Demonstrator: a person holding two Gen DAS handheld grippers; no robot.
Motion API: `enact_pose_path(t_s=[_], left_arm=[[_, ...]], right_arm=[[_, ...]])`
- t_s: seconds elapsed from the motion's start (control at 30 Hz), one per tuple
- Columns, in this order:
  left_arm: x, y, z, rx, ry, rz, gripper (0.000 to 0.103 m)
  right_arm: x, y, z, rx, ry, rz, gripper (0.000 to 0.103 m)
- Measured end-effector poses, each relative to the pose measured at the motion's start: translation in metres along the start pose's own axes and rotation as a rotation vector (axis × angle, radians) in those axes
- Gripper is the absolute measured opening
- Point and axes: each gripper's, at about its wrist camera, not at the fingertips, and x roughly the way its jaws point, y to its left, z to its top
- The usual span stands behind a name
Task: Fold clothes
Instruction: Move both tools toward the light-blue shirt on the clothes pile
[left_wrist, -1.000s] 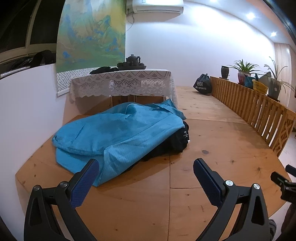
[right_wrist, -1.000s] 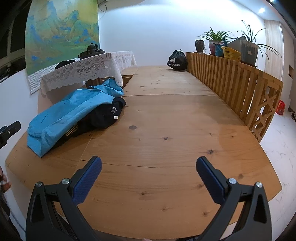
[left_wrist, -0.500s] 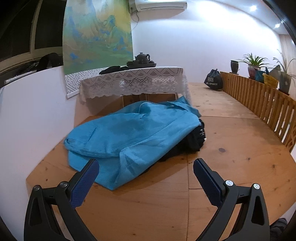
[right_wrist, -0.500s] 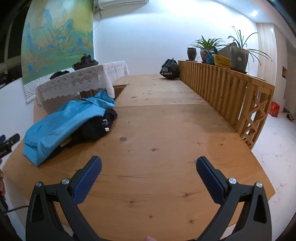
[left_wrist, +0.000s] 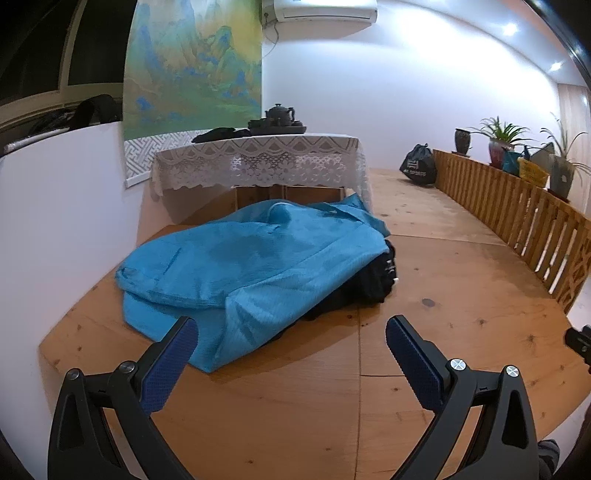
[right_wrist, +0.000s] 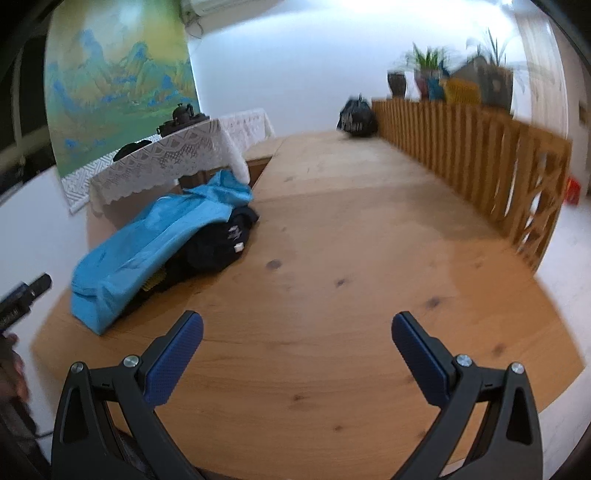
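A blue garment (left_wrist: 255, 266) is seen lying crumpled on the wooden counter (left_wrist: 443, 288), draped over a dark garment (left_wrist: 373, 280) whose edge shows at its right side. In the left wrist view the pile is seen close and sharply, filling the middle of the frame, and an air conditioner (left_wrist: 321, 9) is shown high on the wall. In the right wrist view the picture is blurred, the same pile (right_wrist: 155, 251) is placed well off to the left, and more of the dark garment (right_wrist: 218, 247) is exposed, with a small white tag on it. A wide bare stretch of counter (right_wrist: 351, 266) and the white floor beyond the wooden railing (right_wrist: 480, 155) are shown only there.

A lace-covered table (left_wrist: 258, 158) carrying a tea set (left_wrist: 279, 120) is seen behind the pile in both views, as are a black bag (left_wrist: 419, 166) and potted plants (left_wrist: 498, 140) along the railing.

The left gripper (left_wrist: 291, 339) is held low over the counter's near edge, pointed at the pile, its fingers spread wide with nothing between them; the left finger is seen overlapping the blue garment's near corner, though contact cannot be told. The right gripper (right_wrist: 297, 332) is held above bare counter, well apart from the clothes, its fingers likewise wide apart and empty.
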Motion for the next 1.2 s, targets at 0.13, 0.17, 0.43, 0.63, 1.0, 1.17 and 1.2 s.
enact_pose_path(t_s=[0.13,0.17,0.43,0.63,1.0,1.17,1.2], left_arm=[[0.004,0.002,-0.001,-0.005,-0.012,0.015,0.102],[0.005,0.004,-0.001,-0.005,-0.015,0.024,0.102],[0.025,0.007,0.007,0.036,0.008,0.034,0.102],[0.041,0.016,0.010,0.040,0.028,-0.008,0.102],[0.079,0.042,0.006,0.181,0.061,0.024,0.102],[0.106,0.040,-0.005,0.306,0.122,0.003,0.102],[0.111,0.036,-0.007,0.328,0.128,-0.010,0.102]], right_arm=[[0.010,0.001,-0.001,-0.001,-0.012,-0.005,0.103],[0.012,0.004,0.000,-0.028,-0.012,-0.009,0.103],[0.040,0.032,0.019,-0.174,0.026,-0.014,0.103],[0.065,0.054,0.036,-0.212,0.047,0.063,0.103],[0.129,0.099,0.075,-0.330,0.079,0.110,0.103],[0.174,0.097,0.106,-0.341,0.084,0.086,0.103],[0.185,0.095,0.113,-0.327,0.090,0.096,0.103]])
